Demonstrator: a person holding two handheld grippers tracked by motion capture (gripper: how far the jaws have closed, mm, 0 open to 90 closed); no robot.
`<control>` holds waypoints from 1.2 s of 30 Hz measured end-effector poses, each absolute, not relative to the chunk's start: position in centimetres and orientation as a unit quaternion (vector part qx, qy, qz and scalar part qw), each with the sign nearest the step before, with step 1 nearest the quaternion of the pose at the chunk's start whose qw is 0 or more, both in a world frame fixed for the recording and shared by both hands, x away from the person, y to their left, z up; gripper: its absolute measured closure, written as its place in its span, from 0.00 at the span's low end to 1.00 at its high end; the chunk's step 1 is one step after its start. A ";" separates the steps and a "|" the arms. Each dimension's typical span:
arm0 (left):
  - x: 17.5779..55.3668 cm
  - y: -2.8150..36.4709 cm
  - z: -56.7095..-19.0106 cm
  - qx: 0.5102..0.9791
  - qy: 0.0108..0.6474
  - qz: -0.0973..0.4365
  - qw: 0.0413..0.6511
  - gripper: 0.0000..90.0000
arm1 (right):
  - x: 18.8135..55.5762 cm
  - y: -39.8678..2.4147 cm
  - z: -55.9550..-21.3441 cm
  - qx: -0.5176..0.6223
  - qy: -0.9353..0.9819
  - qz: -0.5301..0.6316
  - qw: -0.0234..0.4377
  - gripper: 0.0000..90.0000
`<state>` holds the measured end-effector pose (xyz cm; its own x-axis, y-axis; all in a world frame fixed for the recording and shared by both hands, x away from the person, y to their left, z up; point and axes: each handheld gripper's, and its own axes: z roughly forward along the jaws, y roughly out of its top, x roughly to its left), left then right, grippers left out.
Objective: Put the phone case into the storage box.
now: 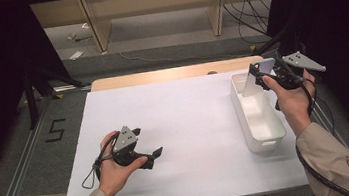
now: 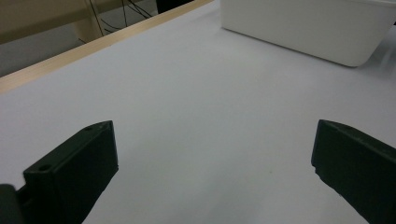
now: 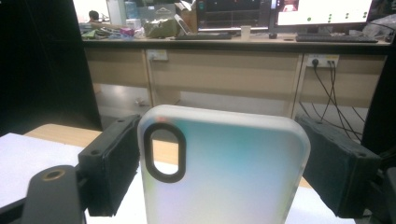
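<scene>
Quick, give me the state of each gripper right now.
Left gripper: open, holding nothing, low over the white table.
Right gripper: shut on the phone case, held over the white bin.

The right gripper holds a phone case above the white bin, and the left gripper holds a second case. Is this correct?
Not quite. The left gripper holds nothing: the left gripper view shows its fingers wide apart over bare white table. The rest is right: the right gripper grips the phone case above the white bin.
</scene>
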<state>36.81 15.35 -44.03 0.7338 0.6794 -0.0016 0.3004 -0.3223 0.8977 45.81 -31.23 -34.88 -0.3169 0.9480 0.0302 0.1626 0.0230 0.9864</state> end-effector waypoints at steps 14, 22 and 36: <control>36.8 15.3 -44.0 0.790 0.309 0.193 0.494 0.00 | 46.5 -31.2 -35.1 0.456 0.614 0.529 0.369 0.21; 36.8 15.3 -44.0 0.790 0.307 0.193 0.494 0.00 | 46.9 -31.3 -35.3 0.459 0.612 0.528 0.369 0.21; 36.9 15.3 -44.0 0.790 0.308 0.191 0.494 0.00 | 47.6 -31.1 -35.5 0.461 0.614 0.525 0.367 0.21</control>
<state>36.86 15.33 -44.03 0.7371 0.6758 -0.0031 0.2982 -0.3210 0.8989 47.62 -31.09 -35.54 -0.3056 0.9516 0.0332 0.1803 0.0235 0.9833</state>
